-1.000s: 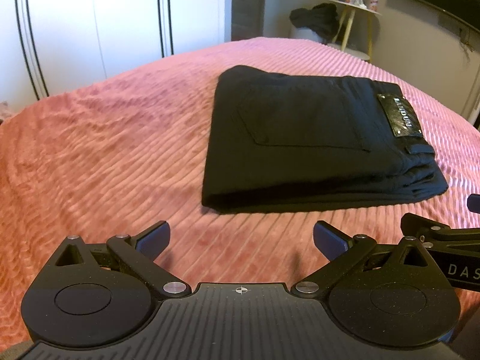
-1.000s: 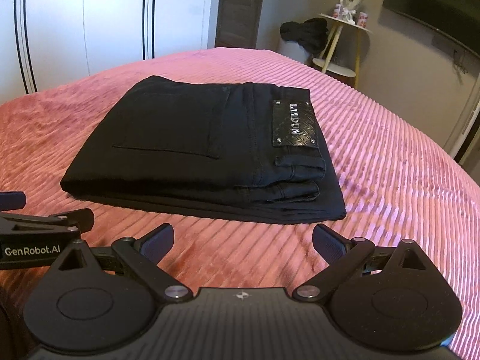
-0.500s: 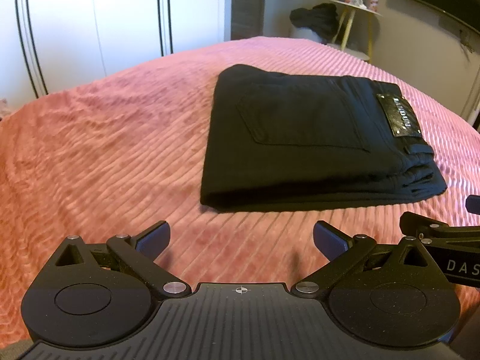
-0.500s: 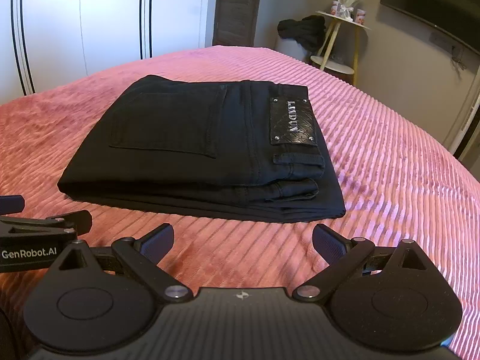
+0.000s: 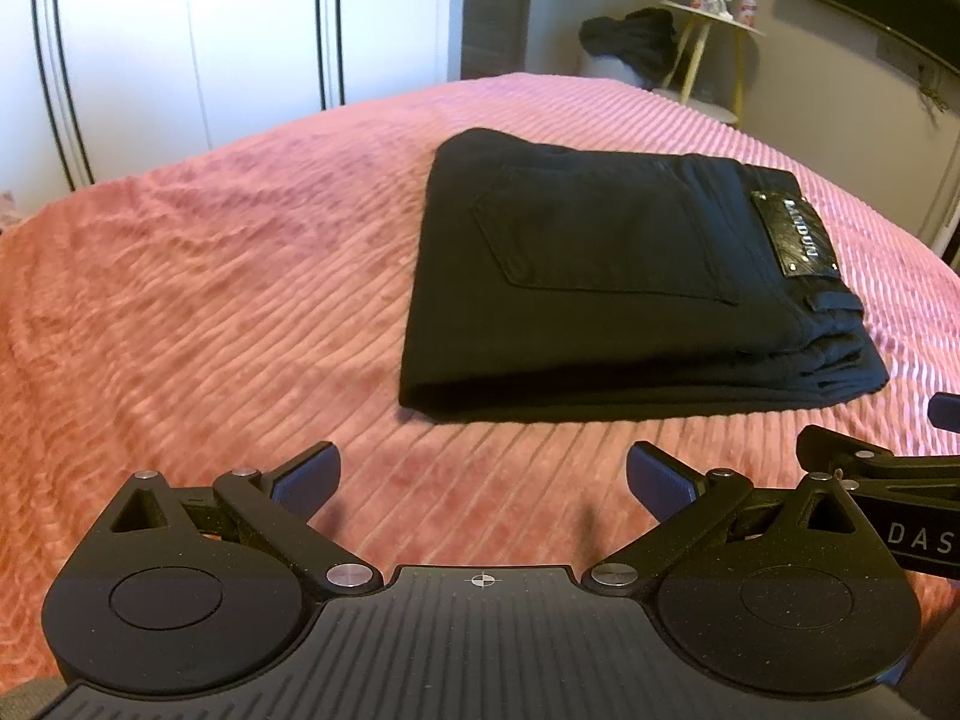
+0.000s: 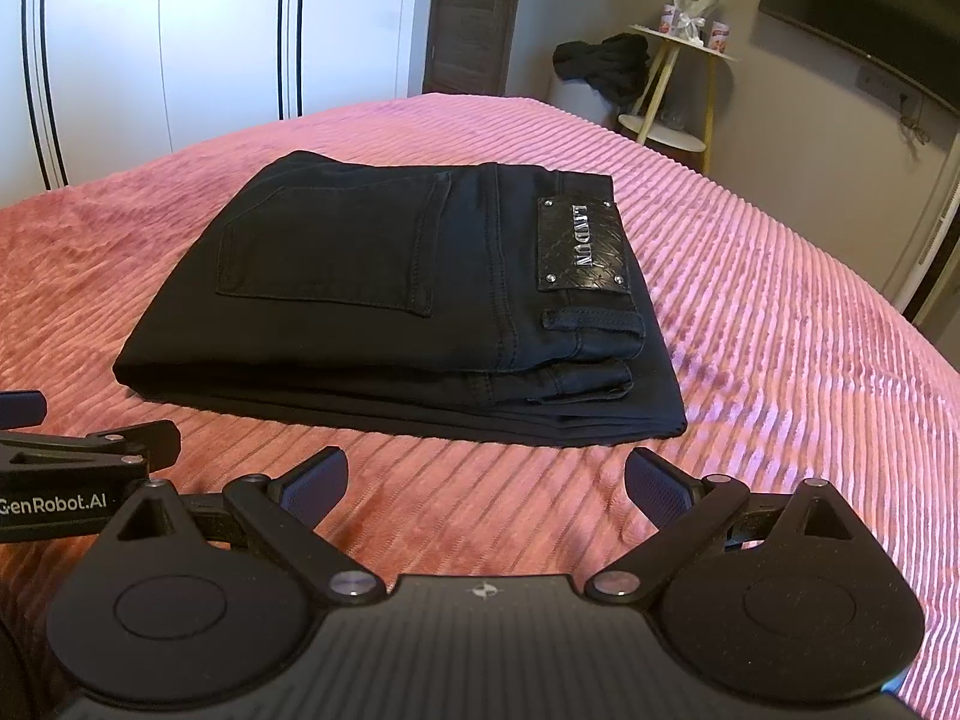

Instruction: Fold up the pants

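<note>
Since the earlier frames we are seeing the right gripper [image 6: 486, 480] drawing slightly closer to the black pants [image 6: 384, 300], which are staying put, folded into a stack on the pink bedspread [image 6: 780, 360]. We are holding the left gripper [image 5: 483, 477] just short of the pants' near edge, left of the right gripper. Both grippers' fingers are spread wide, grasping nothing.

Matt black pants [image 6: 372, 300] on ribbed plush bedspread [image 6: 780, 360].
</note>
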`<state>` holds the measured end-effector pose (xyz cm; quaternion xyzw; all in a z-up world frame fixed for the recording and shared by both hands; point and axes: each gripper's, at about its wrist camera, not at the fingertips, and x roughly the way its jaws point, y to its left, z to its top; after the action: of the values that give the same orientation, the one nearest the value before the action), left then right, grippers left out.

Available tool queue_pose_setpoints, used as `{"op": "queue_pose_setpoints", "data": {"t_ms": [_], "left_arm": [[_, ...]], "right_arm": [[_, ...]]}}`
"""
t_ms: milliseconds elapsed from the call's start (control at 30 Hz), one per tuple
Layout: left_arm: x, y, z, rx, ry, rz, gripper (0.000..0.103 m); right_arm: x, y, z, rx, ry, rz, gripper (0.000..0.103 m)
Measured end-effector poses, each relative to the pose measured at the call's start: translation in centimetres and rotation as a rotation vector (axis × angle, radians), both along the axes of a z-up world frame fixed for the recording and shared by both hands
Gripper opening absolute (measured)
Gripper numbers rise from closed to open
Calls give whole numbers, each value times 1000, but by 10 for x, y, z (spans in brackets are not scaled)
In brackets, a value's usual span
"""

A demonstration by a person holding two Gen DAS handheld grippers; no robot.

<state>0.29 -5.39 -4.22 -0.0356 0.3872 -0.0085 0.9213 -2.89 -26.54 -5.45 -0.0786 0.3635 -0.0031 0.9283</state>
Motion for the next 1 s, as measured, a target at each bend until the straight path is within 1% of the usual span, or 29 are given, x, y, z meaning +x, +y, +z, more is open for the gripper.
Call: {"op": "queue_pose_setpoints", "data": {"t_ms": [1000], "left_arm": [[0,0,0,-7,2,0,103]], "right_arm": [[-1,1,0,-9,-5,3,99]]}}
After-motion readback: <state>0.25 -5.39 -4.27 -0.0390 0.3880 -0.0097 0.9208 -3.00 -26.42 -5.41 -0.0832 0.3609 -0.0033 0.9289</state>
